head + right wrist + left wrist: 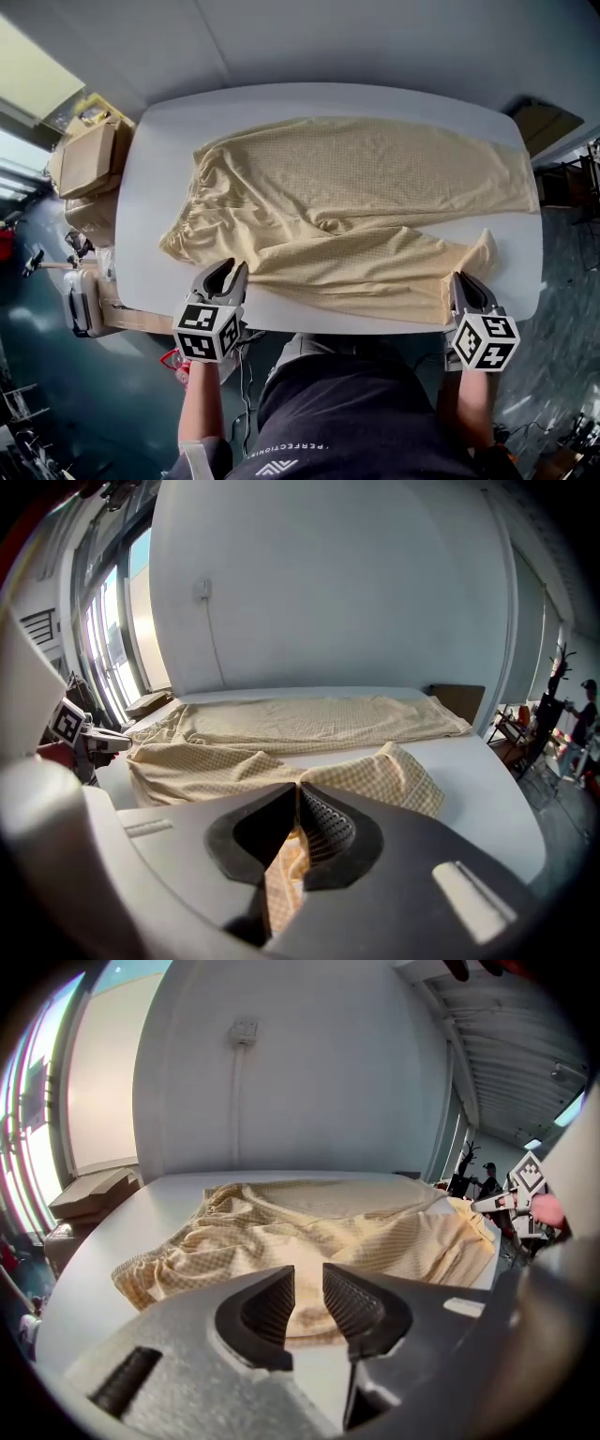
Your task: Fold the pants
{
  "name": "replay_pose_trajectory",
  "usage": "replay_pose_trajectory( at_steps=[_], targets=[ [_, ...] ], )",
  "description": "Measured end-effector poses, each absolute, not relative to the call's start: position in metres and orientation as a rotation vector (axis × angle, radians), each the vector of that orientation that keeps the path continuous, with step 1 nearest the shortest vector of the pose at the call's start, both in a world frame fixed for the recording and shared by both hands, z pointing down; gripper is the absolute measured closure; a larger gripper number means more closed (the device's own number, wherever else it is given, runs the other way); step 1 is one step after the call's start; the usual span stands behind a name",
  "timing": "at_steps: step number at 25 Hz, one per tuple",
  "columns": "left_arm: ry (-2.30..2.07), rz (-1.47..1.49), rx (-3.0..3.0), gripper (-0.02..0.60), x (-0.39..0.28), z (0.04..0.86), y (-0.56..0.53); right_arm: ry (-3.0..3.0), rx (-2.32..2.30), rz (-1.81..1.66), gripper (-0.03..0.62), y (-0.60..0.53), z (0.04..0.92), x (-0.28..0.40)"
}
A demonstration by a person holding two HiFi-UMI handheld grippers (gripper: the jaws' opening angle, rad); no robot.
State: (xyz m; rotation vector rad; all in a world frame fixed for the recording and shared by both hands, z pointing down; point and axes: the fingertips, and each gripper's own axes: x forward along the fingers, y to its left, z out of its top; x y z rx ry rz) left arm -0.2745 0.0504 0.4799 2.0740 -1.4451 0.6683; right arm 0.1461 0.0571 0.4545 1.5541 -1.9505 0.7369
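The white bench (155,197) is wide, and the pants (366,178) lie flat across most of it. The waist (202,202) is on my left and both legs run to my right, side by side. I think the folding has hardly begun: no half lies over the other yet, and the near leg (375,258) is wrinkled. My right tool (466,281) is closed tight on the cuff of the near leg, at the near edge. My left tool (228,272) is a little open near the waist, holding nothing.
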Motion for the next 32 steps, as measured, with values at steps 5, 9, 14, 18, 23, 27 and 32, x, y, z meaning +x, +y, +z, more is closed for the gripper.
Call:
replay_pose_trajectory(
  at_steps=[5,9,14,18,23,27,32],
  targets=[
    [-1.421,0.698,2.060,0.468,-0.305,0.488,0.050,-1.903,1.564,0.736,0.579,0.045,0.463,0.130],
    [-1.398,0.737,2.041,0.446,-0.327,0.494,0.051,-1.880,1.571,0.741,0.579,0.041,0.464,0.119],
    [-1.413,0.808,2.005,0.422,-0.348,0.506,0.054,-1.865,1.569,0.755,0.579,0.043,0.469,0.108],
    [-1.383,0.871,2.003,0.420,-0.345,0.515,0.056,-1.852,1.573,0.768,0.579,0.048,0.472,0.105],
    [-1.385,0.892,1.989,0.423,-0.344,0.523,0.056,-1.838,1.590,0.772,0.579,0.050,0.472,0.106],
    [-1.379,0.904,1.979,0.428,-0.345,0.524,0.056,-1.829,1.602,0.772,0.579,0.054,0.473,0.106],
    [-1.371,0.945,1.981,0.472,-0.341,0.525,0.053,-1.825,1.628,0.770,0.579,0.056,0.471,0.109]
  ],
)
